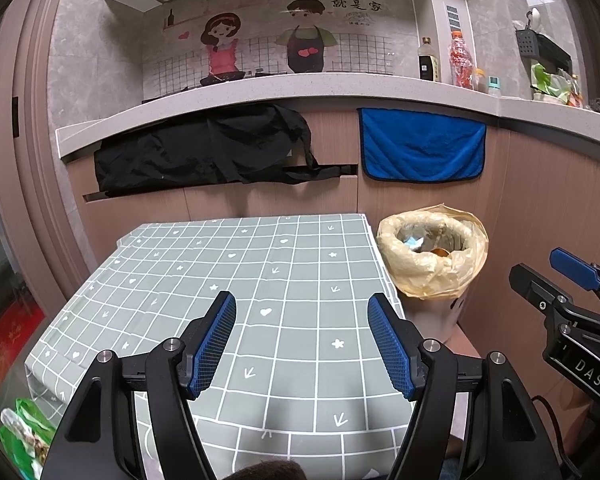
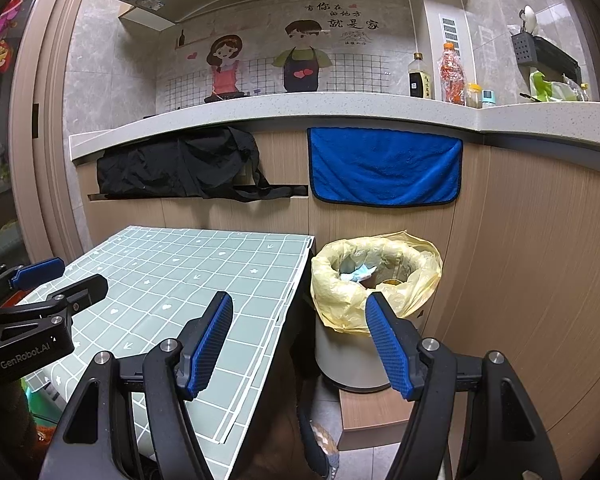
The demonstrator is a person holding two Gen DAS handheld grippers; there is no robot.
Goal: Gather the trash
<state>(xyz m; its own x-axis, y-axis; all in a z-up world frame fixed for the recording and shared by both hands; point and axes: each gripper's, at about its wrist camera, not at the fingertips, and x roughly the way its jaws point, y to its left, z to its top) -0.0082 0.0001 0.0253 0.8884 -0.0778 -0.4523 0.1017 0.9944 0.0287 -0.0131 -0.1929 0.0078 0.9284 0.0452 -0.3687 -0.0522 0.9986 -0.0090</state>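
Both your left gripper and your right gripper are spread wide and carry nothing, and the table under them shows no trash on its checked cloth. Beyond the table edge, the bin with the yellow bag already holds some scraps, so the collecting looks finished or nearly so.

Left gripper and right gripper both wide open, nothing between the fingers. Both pitched slightly down, side by side, level with each other.
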